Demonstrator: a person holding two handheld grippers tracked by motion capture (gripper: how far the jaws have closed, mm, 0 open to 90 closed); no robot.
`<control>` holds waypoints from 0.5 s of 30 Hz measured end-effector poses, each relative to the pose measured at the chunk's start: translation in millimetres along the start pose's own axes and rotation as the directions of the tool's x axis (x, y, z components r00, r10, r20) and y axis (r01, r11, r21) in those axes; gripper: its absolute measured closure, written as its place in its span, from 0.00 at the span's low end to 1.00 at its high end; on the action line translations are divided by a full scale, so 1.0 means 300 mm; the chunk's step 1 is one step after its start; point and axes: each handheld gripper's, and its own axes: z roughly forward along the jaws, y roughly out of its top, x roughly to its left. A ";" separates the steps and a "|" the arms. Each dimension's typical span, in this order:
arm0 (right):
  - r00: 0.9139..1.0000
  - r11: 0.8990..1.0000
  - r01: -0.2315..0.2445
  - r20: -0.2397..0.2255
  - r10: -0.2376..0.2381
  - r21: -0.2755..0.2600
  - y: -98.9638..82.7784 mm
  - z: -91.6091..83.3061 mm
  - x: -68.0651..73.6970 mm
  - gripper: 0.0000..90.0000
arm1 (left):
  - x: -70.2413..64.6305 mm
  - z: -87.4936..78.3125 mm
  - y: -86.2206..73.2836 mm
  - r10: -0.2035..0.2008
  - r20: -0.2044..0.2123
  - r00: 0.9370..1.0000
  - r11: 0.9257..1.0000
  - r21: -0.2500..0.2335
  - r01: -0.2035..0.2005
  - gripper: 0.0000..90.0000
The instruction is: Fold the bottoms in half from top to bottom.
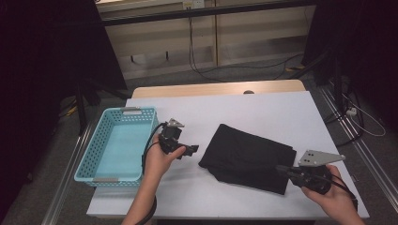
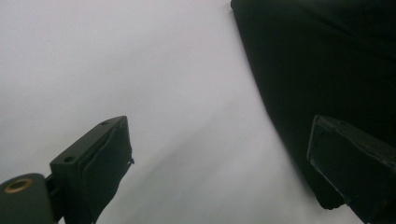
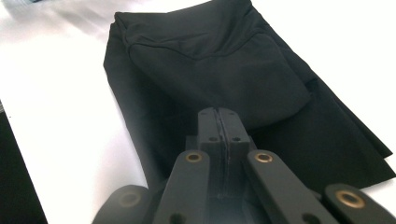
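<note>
- A folded black cloth garment [image 1: 248, 157] lies flat on the white bench [image 1: 263, 110], right of the bench's middle, with its long sides slanting from upper left to lower right in the high view.
- In the right gripper view the black cloth [image 3: 219, 70] shows several layers, a smaller folded panel resting on top of a wider one, with creases along its edges.
- The right tool [image 1: 280, 168], held in the person's right hand [image 1: 333, 197], sits at the cloth's lower right corner and points left over the cloth's edge; a grey three-cornered plate rides on its top.
- The right tool's [image 3: 219, 122] jaws are pressed together with no gap, and nothing shows between them; whether the tips touch the cloth below cannot be told.
- The left tool [image 1: 191, 150], held in the person's left hand [image 1: 157, 161], sits just left of the cloth, pointing right toward its near left corner, with a strip of bare bench between.
- In the left gripper view the left tool's [image 2: 219, 163] jaws stand wide apart and empty, bare bench between them and the cloth's [image 2: 322, 70] edge by the right-hand jaw.
- A light blue perforated plastic basket [image 1: 89, 154] stands well left of the cloth, at the bench's left edge, beyond the left hand.
</note>
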 end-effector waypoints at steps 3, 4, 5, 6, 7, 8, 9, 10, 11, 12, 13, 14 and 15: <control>1.000 1.000 0.000 0.001 0.000 0.000 -0.001 -0.004 -0.001 1.00 | 0.000 0.001 0.001 -0.005 0.003 1.000 1.000 0.000 0.005 0.07; 1.000 1.000 0.001 0.002 -0.001 0.000 -0.002 -0.006 -0.001 1.00 | 0.001 0.002 0.000 -0.004 0.003 1.000 1.000 0.000 0.004 0.07; 1.000 1.000 -0.003 0.002 0.003 0.002 -0.003 -0.009 -0.001 1.00 | 0.002 0.003 0.000 -0.005 0.002 1.000 1.000 0.000 0.005 0.07; 1.000 1.000 -0.004 0.002 0.004 0.002 -0.004 -0.012 -0.002 1.00 | 0.003 0.004 0.000 -0.008 -0.001 1.000 1.000 -0.004 0.008 0.07; 1.000 1.000 -0.006 0.003 0.006 0.000 -0.006 -0.014 -0.004 1.00 | 0.005 0.003 0.000 -0.008 0.004 1.000 1.000 -0.001 0.008 0.07; 1.000 1.000 -0.008 0.003 0.008 0.001 -0.007 -0.016 -0.005 1.00 | 0.006 0.004 0.000 -0.006 -0.003 1.000 1.000 0.001 0.006 0.07; 1.000 1.000 -0.009 0.004 0.009 0.001 -0.008 -0.019 -0.005 1.00 | 0.007 0.005 0.000 -0.003 0.000 1.000 1.000 0.003 0.003 0.07; 1.000 1.000 -0.011 0.002 0.011 0.000 -0.009 -0.020 -0.006 1.00 | 0.006 0.006 0.000 -0.003 -0.001 1.000 1.000 0.003 0.003 0.07; 1.000 1.000 -0.009 0.001 0.009 0.002 -0.009 -0.023 -0.007 1.00 | 0.004 0.009 0.000 -0.009 -0.001 1.000 1.000 0.000 0.009 0.07; 1.000 1.000 -0.010 0.002 0.010 -0.001 -0.009 -0.024 -0.007 1.00 | 0.004 0.009 0.001 -0.009 0.000 1.000 1.000 0.001 0.009 0.07; 1.000 1.000 -0.011 0.002 0.011 -0.002 -0.009 -0.027 -0.007 1.00 | 0.005 0.008 0.002 -0.007 0.005 1.000 1.000 0.005 0.007 0.07; 1.000 1.000 -0.014 0.001 0.014 -0.004 -0.008 -0.029 -0.006 1.00 | 0.005 0.008 0.003 -0.005 0.002 1.000 1.000 0.002 0.005 0.07; 1.000 1.000 -0.013 0.000 0.013 -0.005 -0.008 -0.032 -0.005 1.00 | 0.004 0.008 0.004 -0.003 0.007 1.000 1.000 0.001 0.003 0.07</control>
